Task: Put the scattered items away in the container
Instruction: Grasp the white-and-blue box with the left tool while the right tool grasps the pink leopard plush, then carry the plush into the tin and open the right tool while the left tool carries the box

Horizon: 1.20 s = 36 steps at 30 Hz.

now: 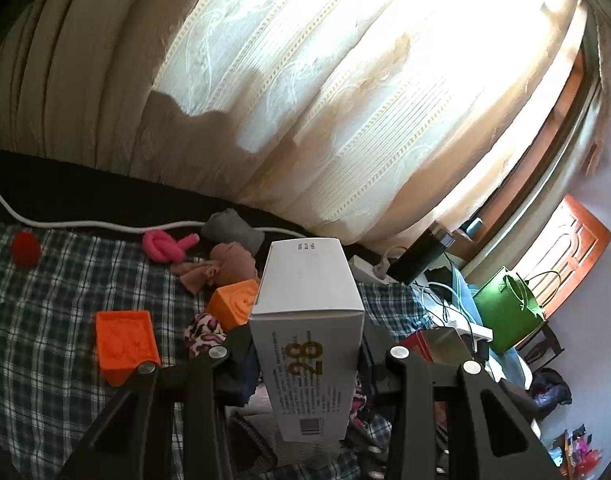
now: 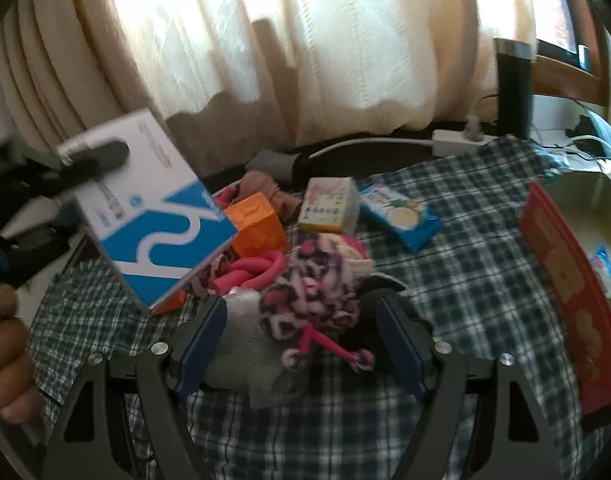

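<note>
**Left gripper grips a white box above the cluttered plaid cloth; right gripper spread over a leopard-print bundle**

The left gripper (image 1: 307, 360) has its jaws pinched on a white box (image 1: 307, 320), printed with a gold "28" on its near face. In the right wrist view the same box (image 2: 153, 216) shows a blue and white wave design and hangs tilted, clear of the green plaid cloth (image 2: 465, 280), with a hand (image 2: 3, 356) at the left edge of the frame.

The right gripper (image 2: 301, 344) has its jaws spread wide, blue pads on either side of a pink and black leopard-print bundle (image 2: 317, 292), which lies on a grey fuzzy cloth (image 2: 245, 356). The pads do not press on the bundle.

Scattered items lie on the plaid cloth: an orange cube (image 2: 257, 224) just behind the held box, a coiled pink rope (image 2: 253, 272), a small yellow and white carton (image 2: 329, 204), and a blue snack packet (image 2: 401, 212) beside it. In the left wrist view a second orange block (image 1: 125, 344) lies apart to the left, with a red pom-pom (image 1: 25, 248) farther back, a knotted pink piece (image 1: 165, 246), and a brown cloth (image 1: 221, 266).

The red container (image 2: 561, 280) stands at the right edge of the cloth, with another blue packet (image 2: 607, 280) visible inside it. A pale curtain (image 1: 345, 100) hangs behind.
</note>
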Each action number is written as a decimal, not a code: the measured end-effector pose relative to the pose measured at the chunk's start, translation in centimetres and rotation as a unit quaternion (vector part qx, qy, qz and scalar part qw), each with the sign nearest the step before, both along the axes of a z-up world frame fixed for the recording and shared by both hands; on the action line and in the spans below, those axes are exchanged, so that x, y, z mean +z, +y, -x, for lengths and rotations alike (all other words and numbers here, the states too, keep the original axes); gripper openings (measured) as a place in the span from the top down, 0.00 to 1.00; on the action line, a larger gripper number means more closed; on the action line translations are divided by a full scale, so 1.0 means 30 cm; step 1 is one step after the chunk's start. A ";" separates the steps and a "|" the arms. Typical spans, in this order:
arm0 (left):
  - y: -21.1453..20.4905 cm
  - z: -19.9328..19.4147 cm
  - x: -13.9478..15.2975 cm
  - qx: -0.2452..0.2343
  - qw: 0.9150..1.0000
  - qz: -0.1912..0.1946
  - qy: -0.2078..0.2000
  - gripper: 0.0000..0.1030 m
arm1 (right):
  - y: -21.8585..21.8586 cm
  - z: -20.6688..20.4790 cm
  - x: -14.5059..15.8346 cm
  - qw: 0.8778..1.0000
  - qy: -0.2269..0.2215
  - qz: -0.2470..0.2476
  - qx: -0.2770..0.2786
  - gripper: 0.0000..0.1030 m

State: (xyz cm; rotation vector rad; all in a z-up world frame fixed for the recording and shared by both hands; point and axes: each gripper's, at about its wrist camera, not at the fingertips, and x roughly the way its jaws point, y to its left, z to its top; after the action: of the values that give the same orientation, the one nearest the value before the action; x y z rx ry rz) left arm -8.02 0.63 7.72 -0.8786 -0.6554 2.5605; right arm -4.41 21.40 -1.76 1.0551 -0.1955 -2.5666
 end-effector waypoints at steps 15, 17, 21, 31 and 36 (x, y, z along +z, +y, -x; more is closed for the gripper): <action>-0.025 0.004 0.006 0.011 1.000 0.002 0.004 0.61 | -0.063 0.047 -0.045 0.997 -0.003 -0.073 -0.022 0.63; -0.022 0.004 0.006 0.008 1.000 0.003 0.005 0.61 | -0.045 0.042 -0.044 0.997 -0.002 -0.068 -0.029 0.64; -0.007 -0.004 0.008 0.002 1.000 0.006 0.008 0.61 | -0.014 0.016 -0.027 0.997 0.008 -0.061 -0.043 0.64; 0.085 -0.040 0.010 -0.027 0.999 0.020 0.011 0.61 | 0.118 -0.070 0.066 0.994 0.045 -0.047 -0.092 0.64; 0.169 -0.066 0.037 -0.046 0.998 0.036 0.017 0.61 | 0.211 -0.104 0.090 0.990 0.056 -0.035 -0.124 0.64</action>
State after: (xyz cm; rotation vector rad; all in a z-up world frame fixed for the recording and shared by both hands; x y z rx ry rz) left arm -6.03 5.68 8.84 -0.8648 -0.5039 2.5251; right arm -1.27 27.73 0.92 0.9588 -0.2218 -2.8661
